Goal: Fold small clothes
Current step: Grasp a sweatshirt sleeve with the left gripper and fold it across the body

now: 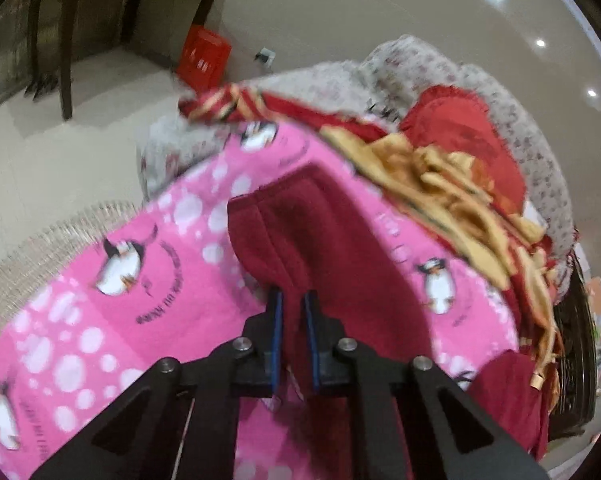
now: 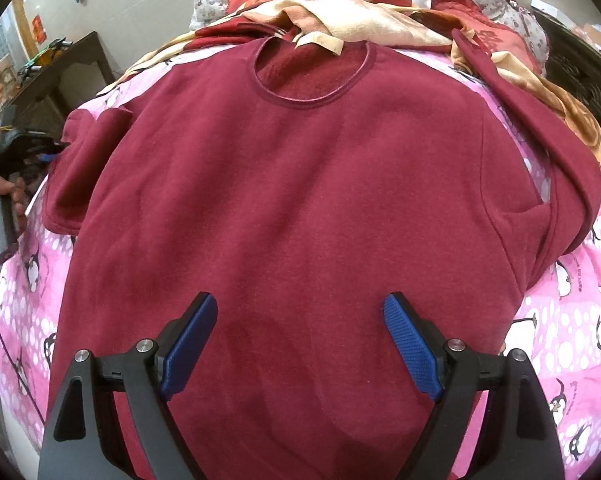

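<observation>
Left tongs pinching sweater sleeve, right tongs spread

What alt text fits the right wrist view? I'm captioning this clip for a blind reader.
A maroon sweatshirt lies flat, neckline away from the camera, on a pink penguin-print blanket. The open right gripper hovers over its lower half. Red and cream bedding is heaped beyond the collar.

Sweater: matt maroon cloth, soft and fleecy inside the collar. Blanket: pink printed cloth, slightly fuzzy. Right gripper: matt black plastic, rough-textured blue pads, shiny metal pins.
</observation>
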### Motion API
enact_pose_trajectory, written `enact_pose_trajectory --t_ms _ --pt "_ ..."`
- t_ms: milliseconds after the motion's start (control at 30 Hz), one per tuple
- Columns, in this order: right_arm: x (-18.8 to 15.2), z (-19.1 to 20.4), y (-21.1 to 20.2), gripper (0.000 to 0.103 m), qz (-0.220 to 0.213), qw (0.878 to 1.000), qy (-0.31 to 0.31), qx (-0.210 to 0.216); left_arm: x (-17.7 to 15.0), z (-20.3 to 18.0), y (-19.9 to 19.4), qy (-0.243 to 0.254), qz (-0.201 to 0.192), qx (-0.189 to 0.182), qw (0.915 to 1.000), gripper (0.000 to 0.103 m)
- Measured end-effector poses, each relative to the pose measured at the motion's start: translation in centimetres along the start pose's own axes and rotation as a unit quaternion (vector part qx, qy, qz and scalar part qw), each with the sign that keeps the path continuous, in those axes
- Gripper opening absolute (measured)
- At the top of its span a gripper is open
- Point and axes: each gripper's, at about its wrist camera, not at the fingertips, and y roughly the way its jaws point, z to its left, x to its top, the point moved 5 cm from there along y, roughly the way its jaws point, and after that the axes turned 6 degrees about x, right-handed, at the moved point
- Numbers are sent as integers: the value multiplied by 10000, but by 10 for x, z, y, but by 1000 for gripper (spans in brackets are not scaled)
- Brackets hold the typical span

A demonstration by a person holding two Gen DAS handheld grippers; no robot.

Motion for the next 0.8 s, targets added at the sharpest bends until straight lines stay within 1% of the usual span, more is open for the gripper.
enact_pose_trajectory --t_ms 100,167,300,400,433,533,567,600,667,700,733,800 --pt "1 -3 2 99 -2 10000 90 30 10 -8 -36 215 -259 -267 9991 10" --pt "2 -4 2 99 -26 9998 171 55 14 -17 -59 497 -421 -264 9975 10" --pt "3 -3 -1 99 -83 9995 260 175 13 -36 -89 617 -479 -469 9958 10" --pt "3 -4 -4 99 -96 9994 257 205 4 -70 -121 907 -593 -788 9910 10" --pt "3 -5 -5 99 -116 9994 260 199 -1 -84 -132 1043 -632 -921 9883 6" --pt "7 -14 -13 99 -219 9990 347 150 -21 -135 -169 1511 -735 -1421 9755 4" --pt "7 -18 -15 99 -260 9988 389 143 -32 -156 -181 1731 -754 -1599 9689 4" --pt "9 -24 -19 99 -318 9984 456 133 -42 -171 -188 1920 -760 -1701 9635 4" --pt "12 -39 -27 99 -433 9970 641 90 -73 -209 -199 2393 -750 -1908 9491 4" --pt "12 -45 -29 99 -473 9962 723 75 -87 -222 -199 2540 -691 -1980 9442 4" --pt "12 -54 -33 99 -519 9951 838 52 -111 -241 -193 2777 -515 -2070 9367 4" --pt "11 -66 -37 99 -549 9935 1001 22 -143 -260 -177 2976 -274 -2103 9308 4"
